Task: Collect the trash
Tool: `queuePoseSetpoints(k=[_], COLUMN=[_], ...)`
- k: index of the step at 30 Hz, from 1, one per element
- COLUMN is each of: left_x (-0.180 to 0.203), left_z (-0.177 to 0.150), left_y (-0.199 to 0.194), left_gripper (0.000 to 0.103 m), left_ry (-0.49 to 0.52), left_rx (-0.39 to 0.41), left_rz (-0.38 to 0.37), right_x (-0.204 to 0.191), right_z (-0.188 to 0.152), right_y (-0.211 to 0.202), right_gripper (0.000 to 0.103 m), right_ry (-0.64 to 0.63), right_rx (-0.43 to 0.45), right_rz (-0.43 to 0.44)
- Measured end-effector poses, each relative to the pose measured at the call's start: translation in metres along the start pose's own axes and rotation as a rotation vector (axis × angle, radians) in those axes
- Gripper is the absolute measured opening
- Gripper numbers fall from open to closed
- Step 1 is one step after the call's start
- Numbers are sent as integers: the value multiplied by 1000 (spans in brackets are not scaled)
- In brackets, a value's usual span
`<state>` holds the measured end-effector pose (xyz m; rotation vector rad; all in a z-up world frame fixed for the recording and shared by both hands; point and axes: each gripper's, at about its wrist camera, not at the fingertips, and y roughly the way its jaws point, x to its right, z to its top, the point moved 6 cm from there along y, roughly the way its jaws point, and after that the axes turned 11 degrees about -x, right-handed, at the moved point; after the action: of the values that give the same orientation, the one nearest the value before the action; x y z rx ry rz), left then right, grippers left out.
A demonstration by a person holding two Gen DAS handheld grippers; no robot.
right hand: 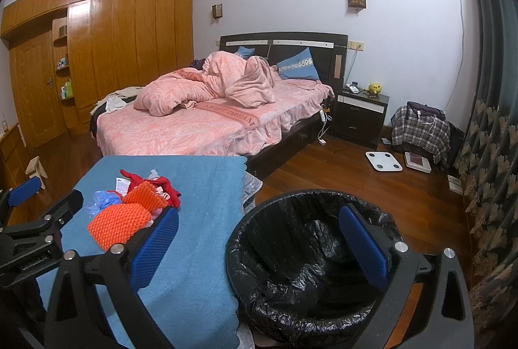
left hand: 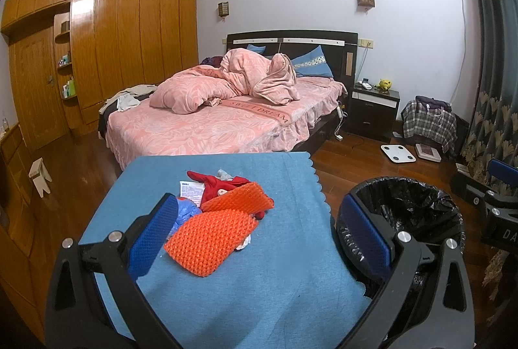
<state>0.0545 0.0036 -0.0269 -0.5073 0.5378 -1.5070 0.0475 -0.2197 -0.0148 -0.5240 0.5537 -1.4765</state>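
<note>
A pile of trash lies on a blue cloth-covered table (left hand: 226,290): two orange bumpy foam pieces (left hand: 210,237), red scraps (left hand: 220,185), a crumpled blue plastic bag (left hand: 186,213) and a white printed slip (left hand: 191,188). The pile also shows in the right wrist view (right hand: 121,224). A black bin with a black liner (right hand: 298,255) stands on the floor right of the table. My left gripper (left hand: 262,232) is open and empty, just short of the pile. My right gripper (right hand: 259,242) is open and empty, over the bin's near rim.
A bed with pink bedding (left hand: 220,113) stands behind the table. A dark nightstand (left hand: 372,109), a white scale (left hand: 398,153) and a plaid-covered bundle (left hand: 427,122) are on the wooden floor at the right. Curtains (right hand: 485,155) hang at far right. A small wooden stool (left hand: 40,176) stands at left.
</note>
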Motion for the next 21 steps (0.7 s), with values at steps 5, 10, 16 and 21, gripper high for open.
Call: queuePoseSetpoints(k=[5,10,16,21], left_x=[1,1,1,2], left_z=[0,0,0,0], left_y=[0,0,1,1], left_gripper=[98,98,98,98], left_ry=[1,2,2,1], left_rx=[-2,-2,-3,-2], left_rz=[1,2,1,3], right_x=[0,0,0,0], right_z=[0,0,0,0], right_y=[0,0,1,1], right_gripper=[97,97,97,97], right_ry=[1,1,2,2], right_rx=[-1,-1,-2,-2], right_rz=[0,1,2,2])
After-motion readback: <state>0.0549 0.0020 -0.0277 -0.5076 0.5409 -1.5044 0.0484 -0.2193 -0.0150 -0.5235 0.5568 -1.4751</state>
